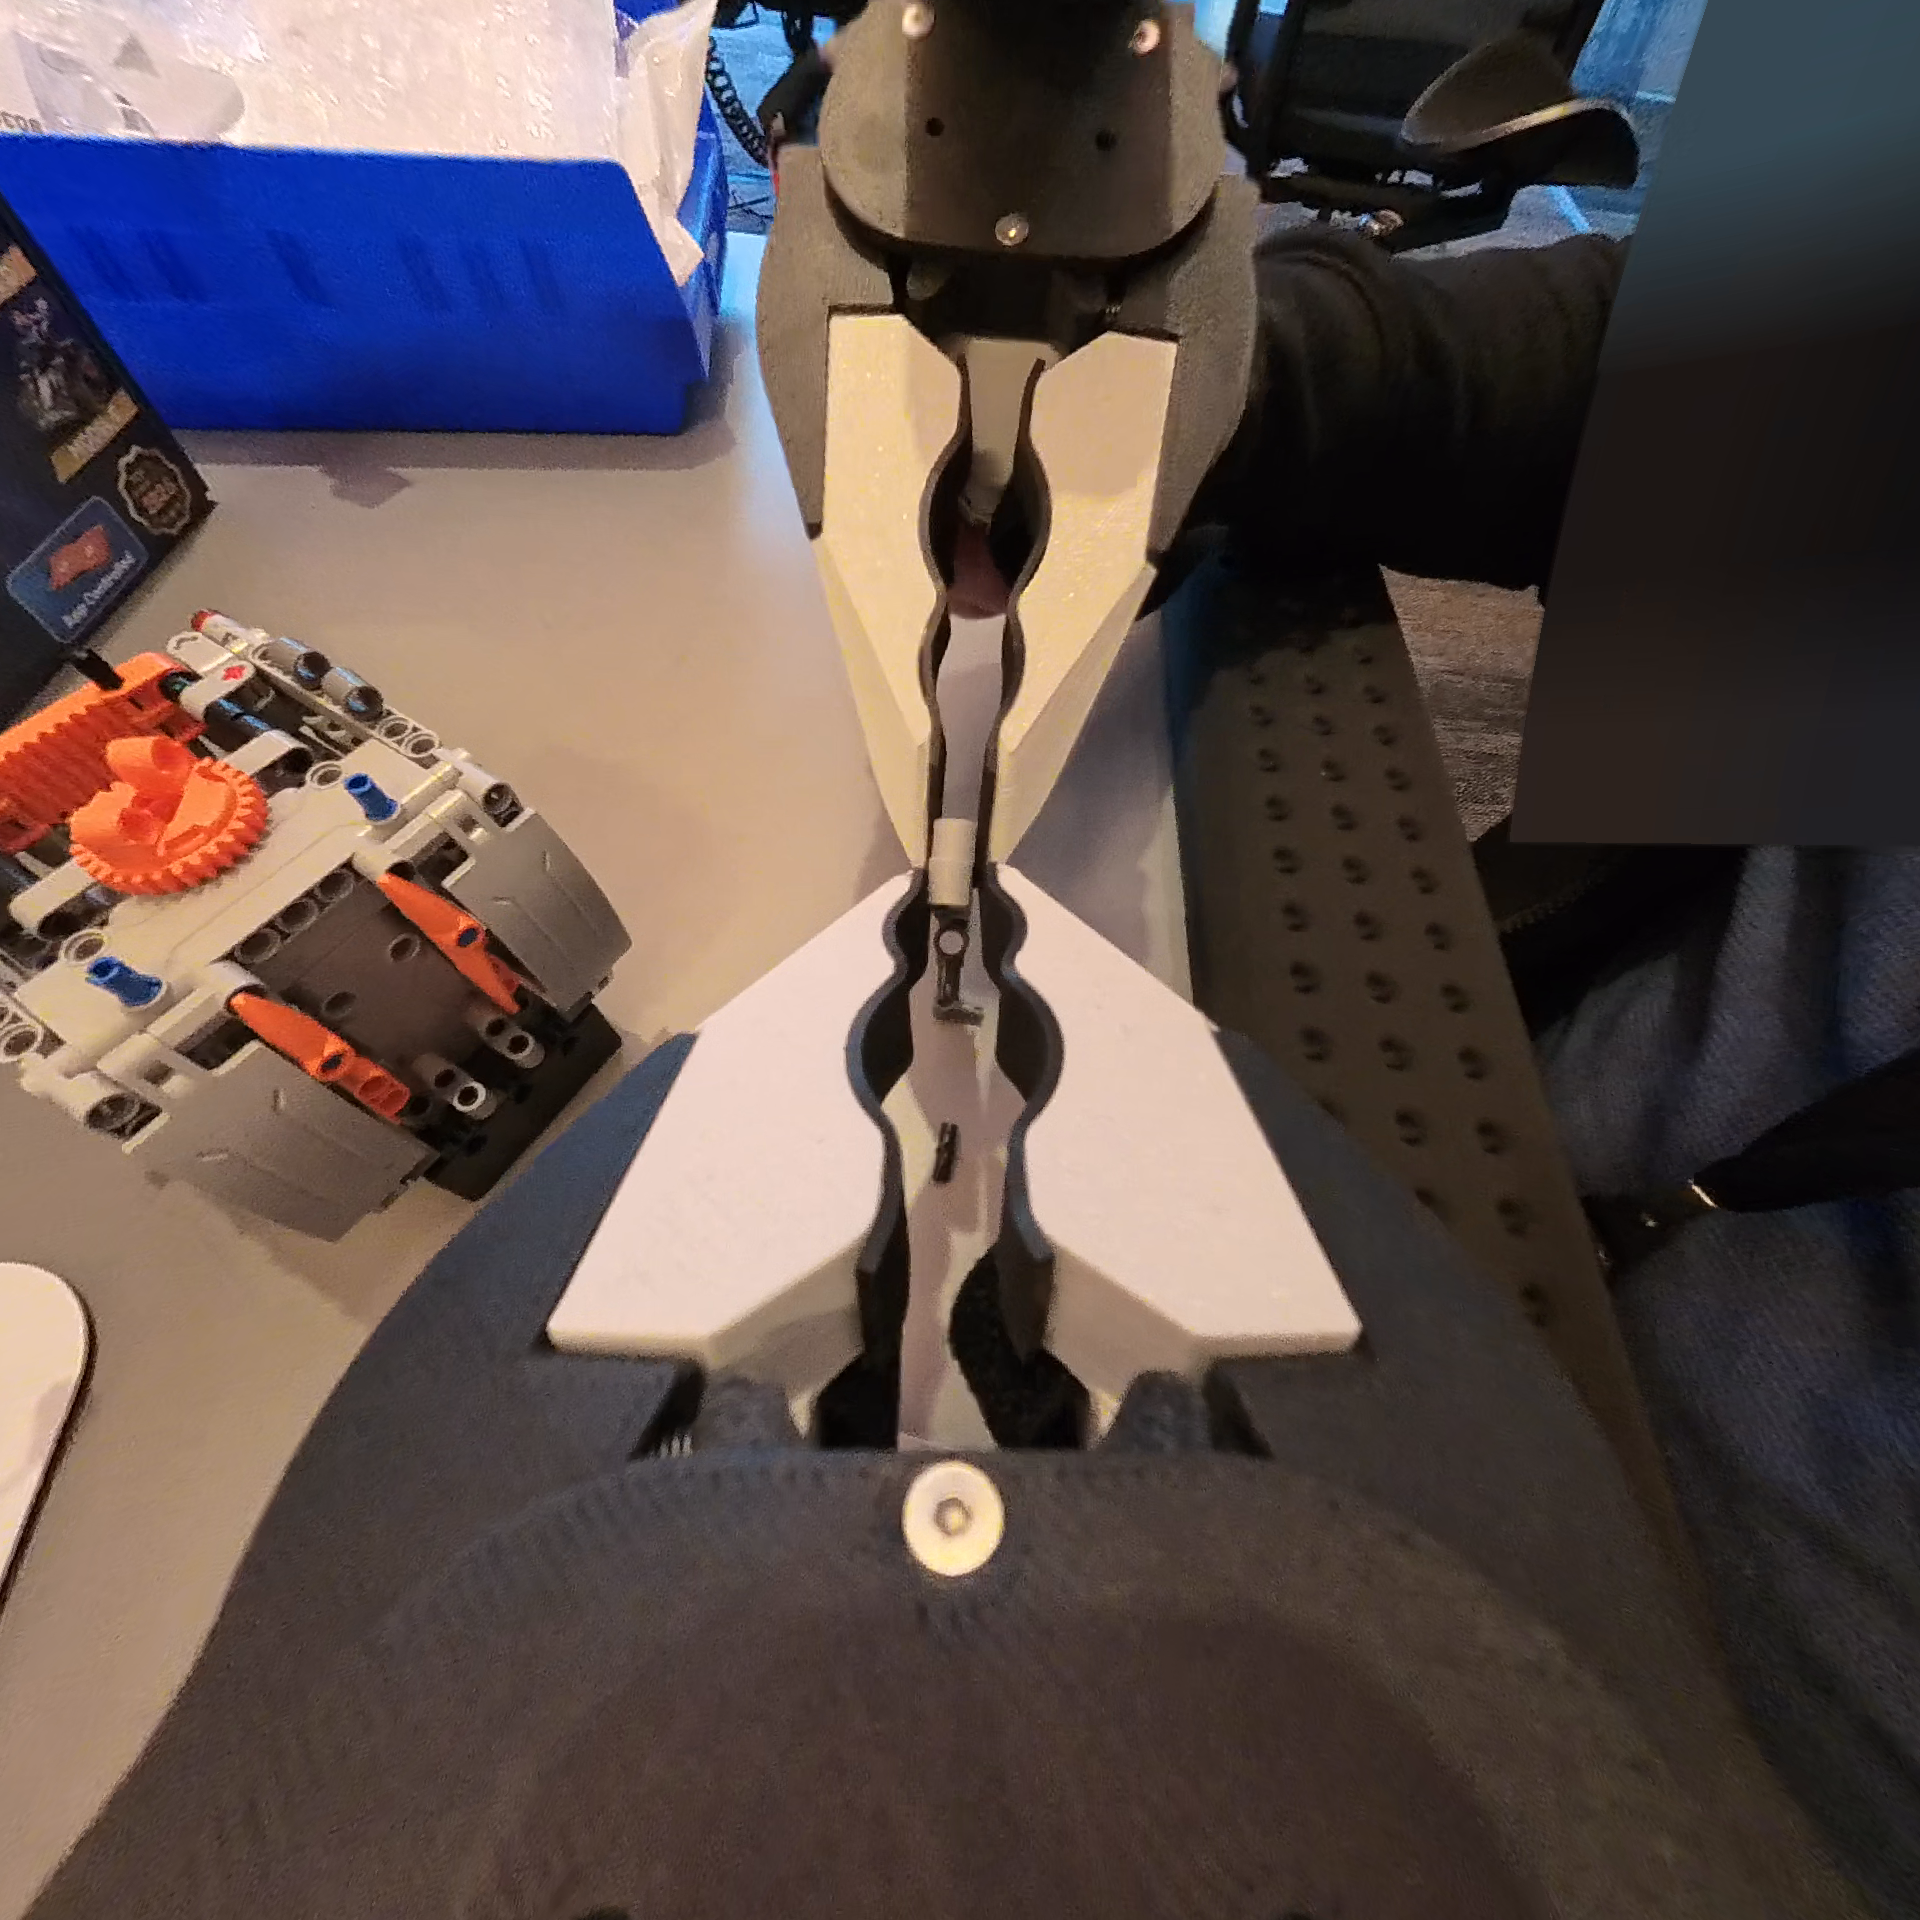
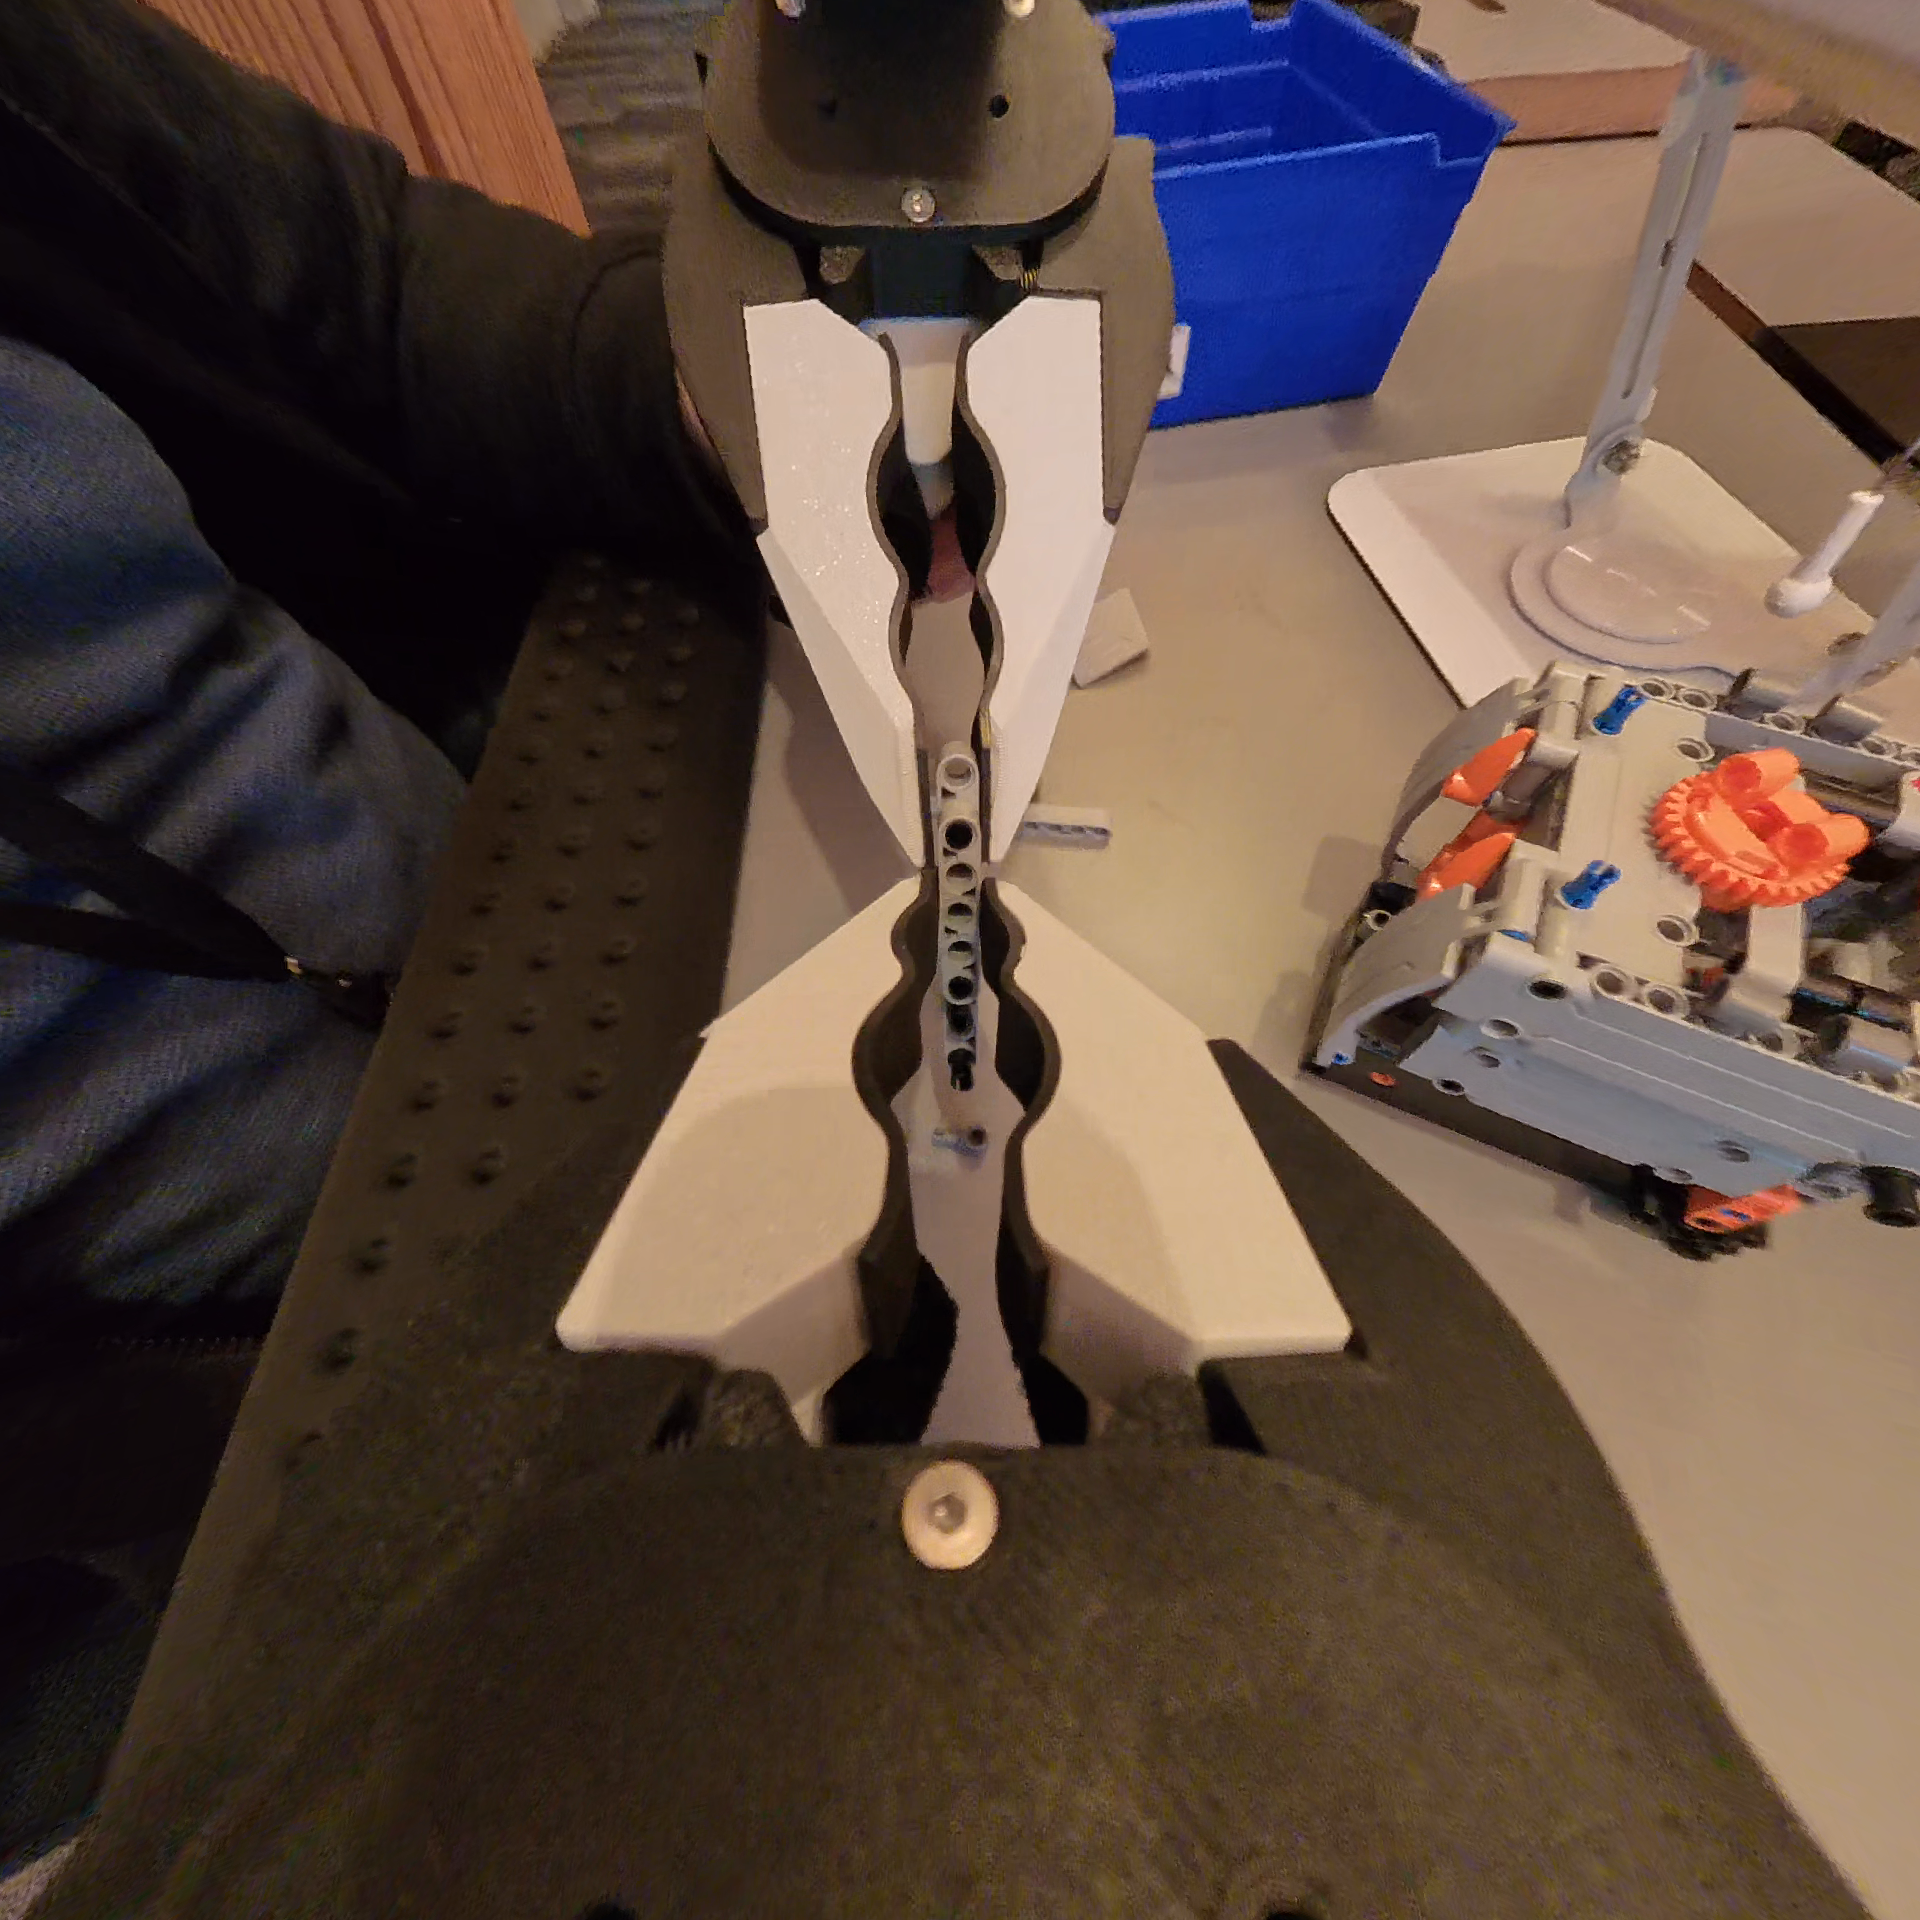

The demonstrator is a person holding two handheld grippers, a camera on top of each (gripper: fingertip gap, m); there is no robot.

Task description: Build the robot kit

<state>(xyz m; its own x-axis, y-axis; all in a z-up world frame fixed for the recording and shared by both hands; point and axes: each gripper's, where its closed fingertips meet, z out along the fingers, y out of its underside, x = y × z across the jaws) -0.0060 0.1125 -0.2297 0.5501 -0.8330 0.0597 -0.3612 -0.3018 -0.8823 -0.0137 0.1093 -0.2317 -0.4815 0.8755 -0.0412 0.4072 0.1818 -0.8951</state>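
Beam point(image 2: 957, 935), grey, row of round holes, sits between the fingers of my right gripper point(image 2: 957, 881). That gripper is clenched on it. Its long axis runs straight along the fingers, and the far end pokes out past the tips toward the left gripper point(image 1: 954, 885), which faces it head-on, tip to tip. So the right has it, and the left lies dead ahead along the beam's own line, tips touching or nearly touching.

In the left wrist view, a small grey bush point(image 1: 954, 860) sits right at the meeting point, with a black pin point(image 1: 950, 971) just behind it between the left fingers. The left jaws are nearly together, but I cannot tell whether they actually pinch anything or the bits just line up there.

Both grippers hover over a grey table point(image 1: 623, 623). A loose grey beam point(image 2: 1065, 831) lies on it just beside the tips. A brick-built model point(image 1: 291, 935), grey with an orange gear, stands well off to the side. A blue bin point(image 1: 364, 291) is behind, and a white stand base point(image 2: 1455, 540) is near the model.

For writing, there is a dark printed box point(image 1: 73, 499) at the table edge with print on its face. I see no other labels or brands.
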